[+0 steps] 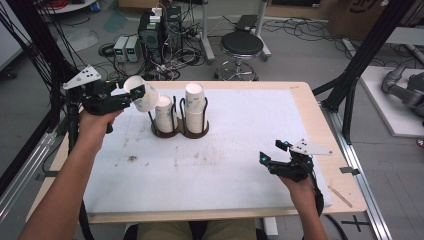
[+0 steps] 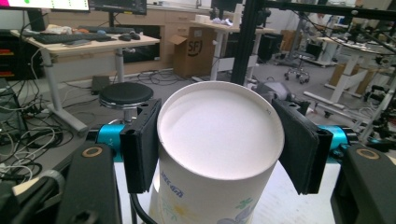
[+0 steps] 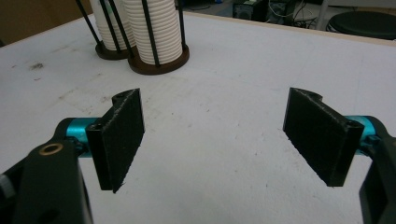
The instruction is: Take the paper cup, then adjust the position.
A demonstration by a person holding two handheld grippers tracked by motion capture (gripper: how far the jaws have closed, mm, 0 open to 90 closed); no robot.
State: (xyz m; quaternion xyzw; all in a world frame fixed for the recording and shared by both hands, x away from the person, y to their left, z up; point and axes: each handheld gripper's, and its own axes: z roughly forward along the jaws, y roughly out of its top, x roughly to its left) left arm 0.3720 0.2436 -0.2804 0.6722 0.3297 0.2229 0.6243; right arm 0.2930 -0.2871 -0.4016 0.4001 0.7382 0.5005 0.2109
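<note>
Left tongs [image 2: 219,149] clamped on paper cup [image 2: 219,135]

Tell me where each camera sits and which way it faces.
High view: above the person's side, looking forward and down on the white-topped table; both forearms show.
Left gripper view: rides the left gripper, jaws clamping a white paper cup, facing the room.
Right gripper view: rides the right gripper, jaws open, facing the brown two-ring cup holder, shared with the high view.

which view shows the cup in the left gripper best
The left gripper view: the paper cup sits close up between both pads, its flat end toward the camera. The high view shows it small and tilted in the left gripper.
</note>
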